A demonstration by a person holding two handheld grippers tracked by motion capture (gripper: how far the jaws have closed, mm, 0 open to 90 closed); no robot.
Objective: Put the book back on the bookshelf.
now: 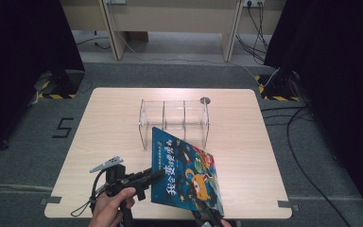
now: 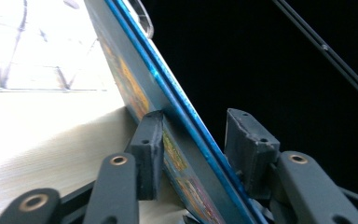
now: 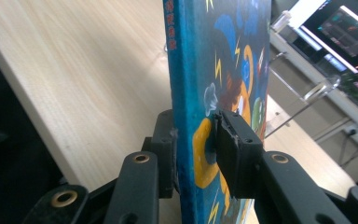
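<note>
A picture book (image 1: 184,175) with a dark blue cartoon cover stands tilted above the near part of the wooden table (image 1: 113,123). My right gripper (image 1: 208,218) comes in from the bottom edge and is shut on the book's lower edge. In the right gripper view both pads (image 3: 235,149) press on the book (image 3: 223,46), one on each cover, around my right gripper (image 3: 195,120). My left gripper (image 1: 157,176) reaches the book's left edge from the side. In the left gripper view the book (image 2: 135,79) runs between the jaws of my left gripper (image 2: 193,119). One pad (image 2: 150,140) touches it and the other stands clear.
A clear acrylic rack (image 1: 174,120) with three compartments stands at the table's middle, just behind the book. A small round metal disc (image 1: 205,100) sits in the tabletop behind it. Black curtains flank the table, and cables lie on the floor at the right.
</note>
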